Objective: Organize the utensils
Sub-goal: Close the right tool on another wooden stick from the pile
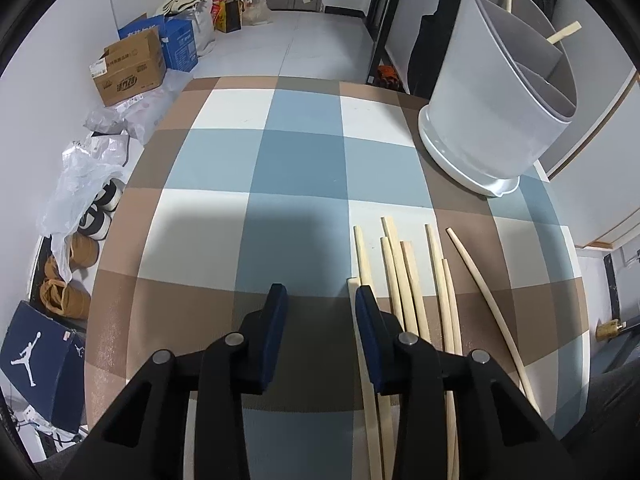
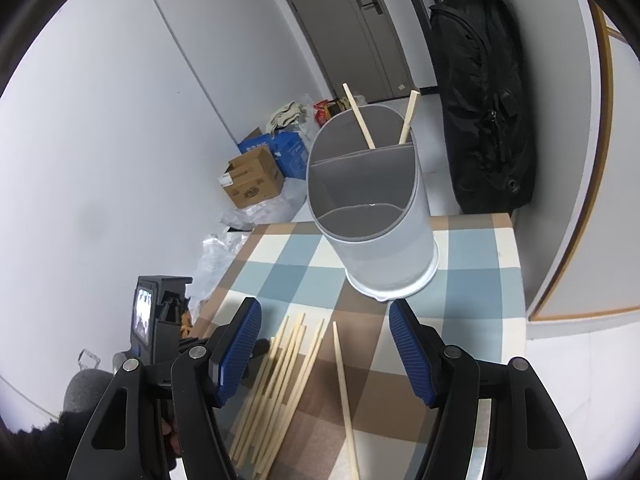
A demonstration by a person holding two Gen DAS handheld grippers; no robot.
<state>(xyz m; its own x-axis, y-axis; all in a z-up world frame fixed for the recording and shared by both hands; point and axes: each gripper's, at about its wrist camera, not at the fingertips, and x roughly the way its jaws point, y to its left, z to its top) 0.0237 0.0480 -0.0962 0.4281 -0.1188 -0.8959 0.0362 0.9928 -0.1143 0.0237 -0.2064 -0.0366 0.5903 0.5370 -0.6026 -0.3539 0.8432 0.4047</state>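
Several pale wooden chopsticks [image 1: 404, 280] lie side by side on the checked tablecloth [image 1: 240, 160]; they also show in the right wrist view [image 2: 280, 376], with one chopstick [image 2: 344, 392] lying apart to their right. A grey divided utensil holder [image 1: 492, 96] stands at the table's far right with two chopsticks upright in its rear compartment [image 2: 407, 120]; the holder also shows in the right wrist view [image 2: 376, 216]. My left gripper [image 1: 320, 300] is open and empty, low over the table, just left of the chopsticks. My right gripper [image 2: 324, 316] is open and empty above the chopsticks.
The left gripper's body [image 2: 160, 312] shows at the table's left edge. A black bag [image 2: 484, 100] hangs behind the table. Cardboard boxes [image 1: 132, 64], plastic bags [image 1: 80, 176] and shoes [image 1: 68, 276] lie on the floor to the left.
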